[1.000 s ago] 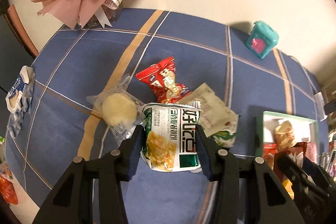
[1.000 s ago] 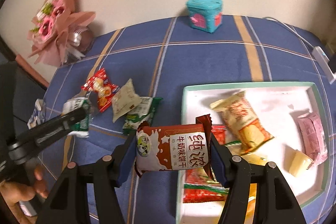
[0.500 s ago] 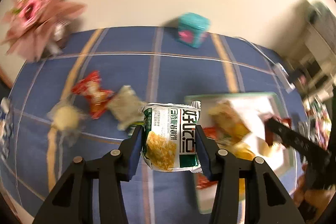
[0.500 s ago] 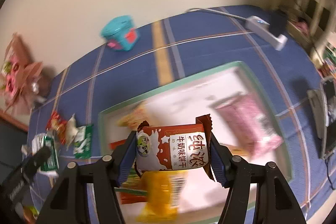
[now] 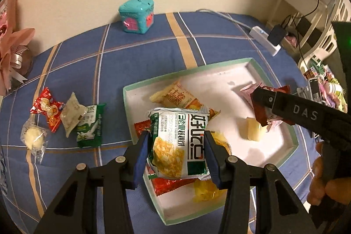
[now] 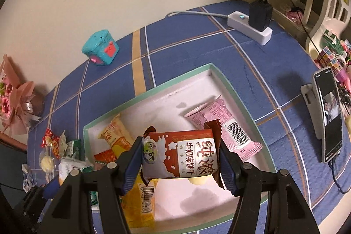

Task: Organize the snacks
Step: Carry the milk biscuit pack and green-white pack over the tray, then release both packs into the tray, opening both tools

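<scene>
My left gripper (image 5: 175, 154) is shut on a green-and-white snack packet (image 5: 178, 144) and holds it above the left part of the white tray with a green rim (image 5: 221, 64). My right gripper (image 6: 178, 162) is shut on a brown milk-biscuit packet (image 6: 179, 157) above the tray (image 6: 223, 78). The right gripper also shows in the left wrist view (image 5: 266, 111) over the tray's right side. In the tray lie an orange packet (image 5: 177, 97), a pink packet (image 6: 221, 124), yellow and red packets. Several loose snacks (image 5: 65, 117) lie on the blue cloth left of the tray.
A teal toy box (image 5: 136, 16) stands at the back by the wall. A pink bouquet (image 6: 13, 98) is at the far left. A white power strip with a black plug (image 6: 252, 21) lies at back right. A phone on a stand (image 6: 329, 113) stands right of the tray.
Both grippers have swung right from the loose snacks to above the tray, each still holding its packet.
</scene>
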`<state>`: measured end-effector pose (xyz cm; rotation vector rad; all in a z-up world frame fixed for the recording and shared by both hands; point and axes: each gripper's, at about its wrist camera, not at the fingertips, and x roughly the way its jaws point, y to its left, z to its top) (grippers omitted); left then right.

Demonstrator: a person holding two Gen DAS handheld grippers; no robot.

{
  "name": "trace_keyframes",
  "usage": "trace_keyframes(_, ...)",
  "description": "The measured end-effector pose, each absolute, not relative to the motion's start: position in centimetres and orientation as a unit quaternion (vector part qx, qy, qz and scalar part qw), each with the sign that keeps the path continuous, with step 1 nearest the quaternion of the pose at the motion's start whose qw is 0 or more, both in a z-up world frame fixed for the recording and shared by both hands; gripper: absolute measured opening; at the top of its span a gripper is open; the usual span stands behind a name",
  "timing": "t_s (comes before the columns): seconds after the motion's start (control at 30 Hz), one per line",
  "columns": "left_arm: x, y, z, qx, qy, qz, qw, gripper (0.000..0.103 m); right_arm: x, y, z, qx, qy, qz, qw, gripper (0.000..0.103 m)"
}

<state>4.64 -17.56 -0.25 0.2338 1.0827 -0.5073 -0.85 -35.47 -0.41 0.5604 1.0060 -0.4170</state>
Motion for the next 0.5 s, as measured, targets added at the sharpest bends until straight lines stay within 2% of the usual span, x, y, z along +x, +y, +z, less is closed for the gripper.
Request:
trace_keyframes(0.37,4.4,-19.9,-3.1,0.117,0.524,-0.252,0.805,0.051,0.0,-34.3,-1.2,0.253,0.487,-0.176,0.817,0.067)
trace_keyframes(0.5,4.4,-19.9,-2.9,0.11,0.524,-0.257,0.805,0.067,0.0,-34.1,-0.9,0.248,0.486,-0.177,0.819,0.067)
